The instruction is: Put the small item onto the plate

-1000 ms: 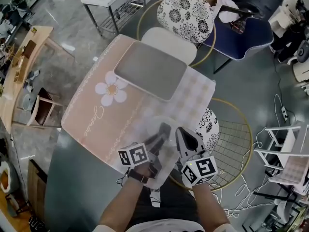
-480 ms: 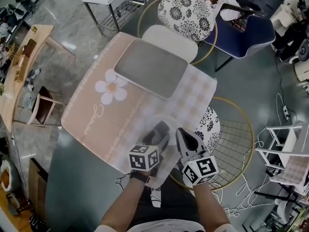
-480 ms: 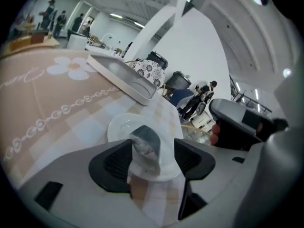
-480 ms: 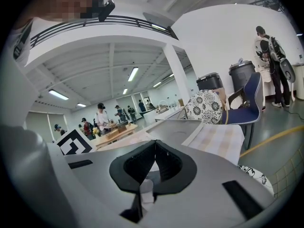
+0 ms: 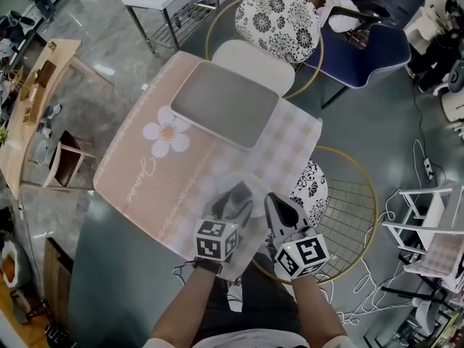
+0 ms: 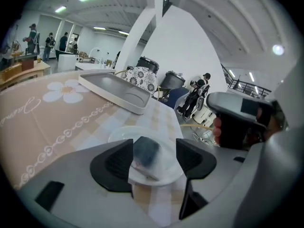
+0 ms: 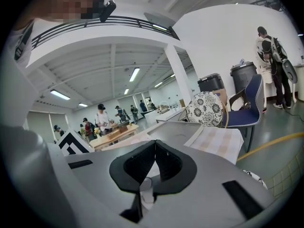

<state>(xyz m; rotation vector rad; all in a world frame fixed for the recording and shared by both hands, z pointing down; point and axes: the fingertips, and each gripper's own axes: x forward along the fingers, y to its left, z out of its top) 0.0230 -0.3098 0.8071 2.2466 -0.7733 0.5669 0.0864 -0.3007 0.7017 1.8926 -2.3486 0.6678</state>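
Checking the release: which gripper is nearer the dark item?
Left: the left gripper, jaws just opened, straddles the item on the plate; the right gripper, shut, is beside that plate.

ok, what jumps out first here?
The dark small item sits on the clear plate at the near edge of the pink flowered tablecloth, between the left gripper's jaws, which have just been opening. A grey tray lies beyond; the right gripper hangs shut beside the plate.

Grey floor (image 5: 370, 122); floral chairs (image 5: 279, 20) (gold-framed) beside the table (image 5: 138, 183).
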